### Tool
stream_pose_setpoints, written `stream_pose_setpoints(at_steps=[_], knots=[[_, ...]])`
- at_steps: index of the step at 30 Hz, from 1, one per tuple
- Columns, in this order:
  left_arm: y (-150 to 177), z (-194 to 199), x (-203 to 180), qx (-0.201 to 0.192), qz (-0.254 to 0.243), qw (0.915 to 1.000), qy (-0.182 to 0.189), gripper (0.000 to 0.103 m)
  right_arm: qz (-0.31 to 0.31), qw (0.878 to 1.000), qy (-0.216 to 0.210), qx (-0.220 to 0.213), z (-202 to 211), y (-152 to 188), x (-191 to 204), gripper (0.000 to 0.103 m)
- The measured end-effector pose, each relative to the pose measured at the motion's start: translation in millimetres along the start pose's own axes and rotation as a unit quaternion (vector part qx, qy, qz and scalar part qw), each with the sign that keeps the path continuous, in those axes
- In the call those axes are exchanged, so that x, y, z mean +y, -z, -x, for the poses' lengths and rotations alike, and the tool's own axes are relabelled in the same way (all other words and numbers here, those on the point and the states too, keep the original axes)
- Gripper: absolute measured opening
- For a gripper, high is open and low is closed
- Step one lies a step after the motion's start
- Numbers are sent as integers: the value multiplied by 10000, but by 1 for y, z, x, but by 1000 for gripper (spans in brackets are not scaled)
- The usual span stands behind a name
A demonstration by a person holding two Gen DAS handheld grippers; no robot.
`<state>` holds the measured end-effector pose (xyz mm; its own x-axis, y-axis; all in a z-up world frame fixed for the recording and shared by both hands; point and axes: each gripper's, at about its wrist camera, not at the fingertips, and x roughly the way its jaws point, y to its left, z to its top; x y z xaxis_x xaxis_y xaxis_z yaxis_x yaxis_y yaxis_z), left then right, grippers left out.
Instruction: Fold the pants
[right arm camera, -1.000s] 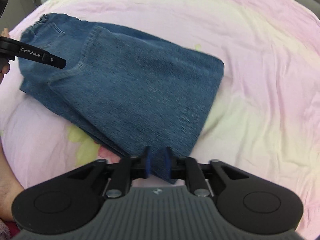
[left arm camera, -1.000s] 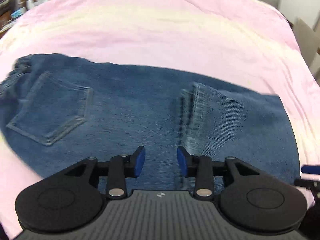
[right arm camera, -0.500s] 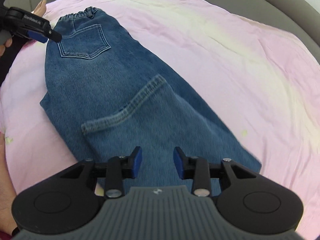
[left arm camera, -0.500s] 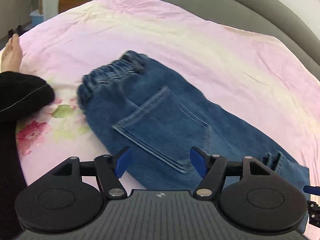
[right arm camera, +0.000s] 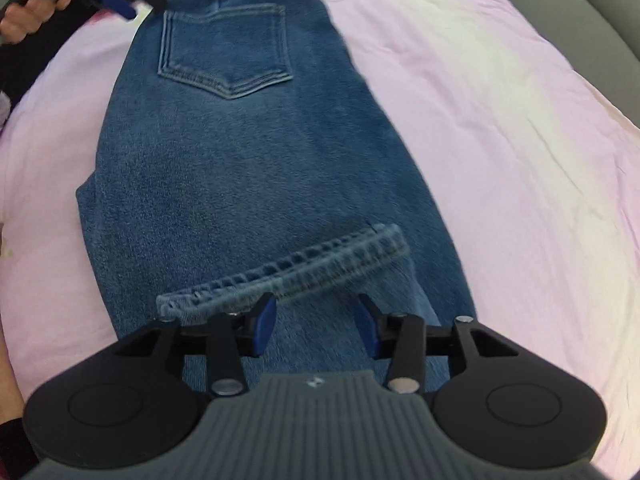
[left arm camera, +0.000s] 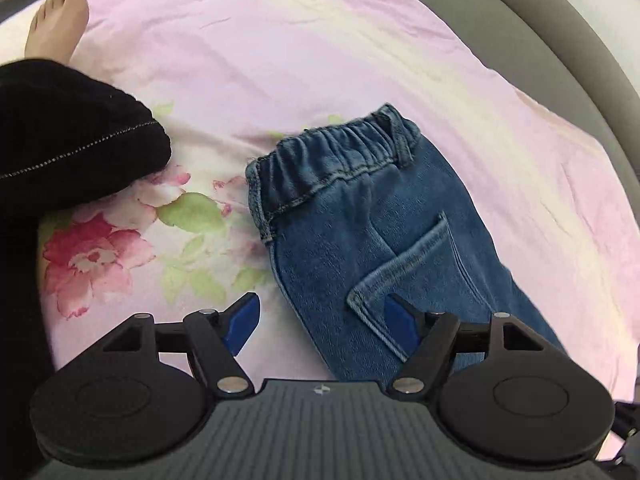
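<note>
Blue denim pants lie flat on a pink bedsheet, folded lengthwise, back pocket up, leg hems folded back onto the legs. My right gripper is open and empty just above the folded hem end. In the left wrist view the elastic waistband and pocket show. My left gripper is open and empty over the pants' left edge near the waist; it also shows at the top left of the right wrist view.
The pink sheet has a flower print at the left. A person's black-clad leg and bare foot rest at the left. A grey padded bed edge curves along the far right.
My right gripper let go of the hem end and opened wider, drawing back along the pants. My left gripper swung from the folded middle toward the waistband and opened wide.
</note>
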<state>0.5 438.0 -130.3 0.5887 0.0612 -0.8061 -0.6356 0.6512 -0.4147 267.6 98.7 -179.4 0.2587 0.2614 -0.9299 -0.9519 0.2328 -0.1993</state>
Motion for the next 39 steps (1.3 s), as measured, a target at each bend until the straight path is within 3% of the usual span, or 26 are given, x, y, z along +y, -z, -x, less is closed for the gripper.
stream_pose_setpoints(at_steps=[3,11,15,19,26,33,39], knots=[[-8,-14,11,-11,263,9997,11,83,168,9996,-8,213,-22,-10,1,46],[-22,-48,25,-223,524,9982,193,84,50,9959,-698,567,-43,-23,-25,49],[-23,-50,21,-322,457,9981,245,62,224,9938,-885,637,-49,-27,-29,49],[-23,-28,11,-626,286,9971,313,54,95,9940,-947,541,-49,-24,-34,49],[-27,43,-45,-1238,-315,9881,862,42,-54,9965,-762,335,-35,-8,-34,49],[-11,109,-149,-1632,-1641,9646,1260,38,-456,9968,-654,63,-25,10,-35,50],[30,142,-242,-1764,-2876,9300,1458,37,-1328,9891,-477,-424,22,46,-45,54]])
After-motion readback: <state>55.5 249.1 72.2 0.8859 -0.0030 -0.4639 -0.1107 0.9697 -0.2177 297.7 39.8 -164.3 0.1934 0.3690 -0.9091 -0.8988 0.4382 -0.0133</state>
